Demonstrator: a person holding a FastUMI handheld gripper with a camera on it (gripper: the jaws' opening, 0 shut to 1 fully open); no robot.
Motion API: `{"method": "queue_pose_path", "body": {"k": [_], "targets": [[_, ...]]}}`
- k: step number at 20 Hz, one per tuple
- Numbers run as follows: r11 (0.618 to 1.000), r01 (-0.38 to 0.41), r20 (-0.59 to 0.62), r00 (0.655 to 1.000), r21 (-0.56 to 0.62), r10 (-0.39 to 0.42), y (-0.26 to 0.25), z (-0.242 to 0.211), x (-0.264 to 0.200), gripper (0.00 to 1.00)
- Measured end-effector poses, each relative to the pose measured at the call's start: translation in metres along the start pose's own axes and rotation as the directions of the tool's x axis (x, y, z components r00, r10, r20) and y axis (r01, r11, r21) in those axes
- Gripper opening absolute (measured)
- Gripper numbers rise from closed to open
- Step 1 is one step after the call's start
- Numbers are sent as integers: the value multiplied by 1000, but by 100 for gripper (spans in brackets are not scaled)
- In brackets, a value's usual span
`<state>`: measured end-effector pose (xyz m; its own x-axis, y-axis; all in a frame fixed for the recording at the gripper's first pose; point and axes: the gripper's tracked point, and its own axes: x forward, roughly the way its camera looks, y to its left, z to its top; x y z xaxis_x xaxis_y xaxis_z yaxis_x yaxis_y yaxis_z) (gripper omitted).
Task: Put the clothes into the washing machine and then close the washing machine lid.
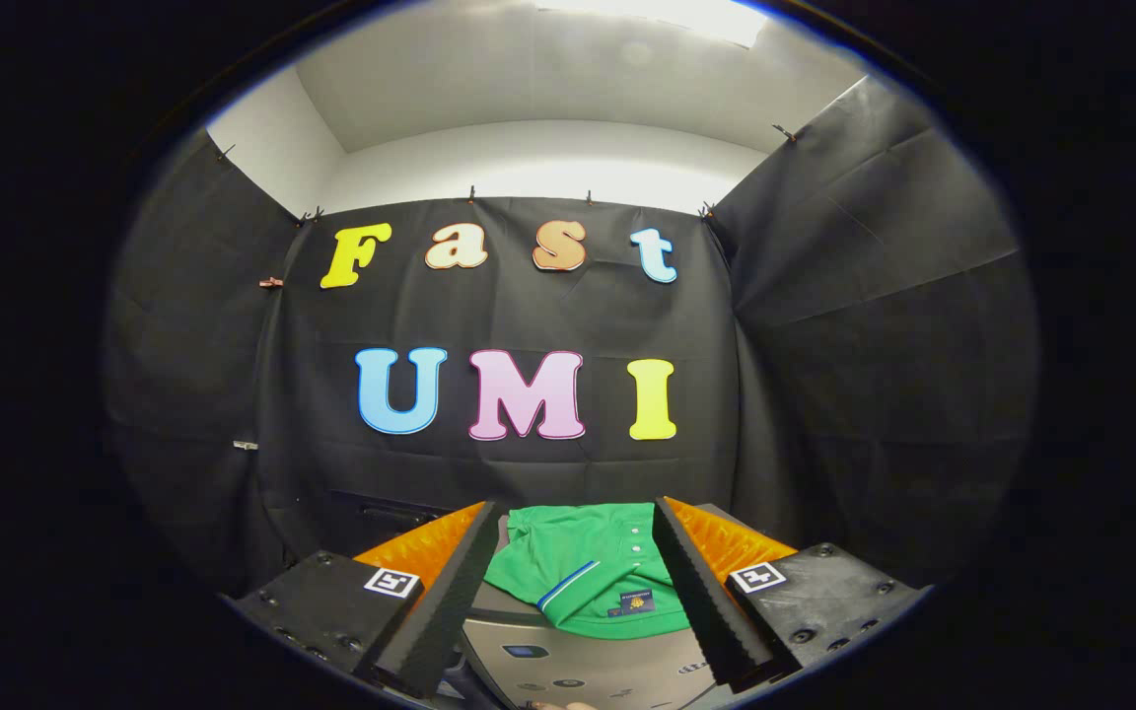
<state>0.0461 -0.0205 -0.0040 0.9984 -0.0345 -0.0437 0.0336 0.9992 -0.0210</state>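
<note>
Black cloth walls close in on three sides with a white ceiling and a bright light above, so it's a pretty tight booth to work in. Down low, the gripper [568, 592] has its two fingers spread wide with nothing between the pads, and the green shirt [583, 567] sits right in the gap, just ahead of the tips. It's lying folded on top of the washer [578, 671], on the grey top near what looks like the control panel, so the lid looks to be down for now and the shirt hasn't gone in yet. Can't really tell where the lid edge or handle is from this angle. As for handling: it's a polo type thing, soft, light, totally floppy, so no worries about crushing it, but it will sag and unfold the second it's lifted. I'd guess the best bite is on the thick part, the collar [568, 584] with the blue and white stripe or the button placket next to it, since a few layers bunched together give the pads something to pinch. Grabbing a single thin layer would probably slip or just peel the top fold off.
</note>
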Motion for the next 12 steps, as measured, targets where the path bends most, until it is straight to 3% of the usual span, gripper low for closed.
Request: {"method": "queue_pose_path", "body": {"k": [12], "targets": [[996, 78, -119, 990, 53, -71, -45, 4, 107, 99]]}}
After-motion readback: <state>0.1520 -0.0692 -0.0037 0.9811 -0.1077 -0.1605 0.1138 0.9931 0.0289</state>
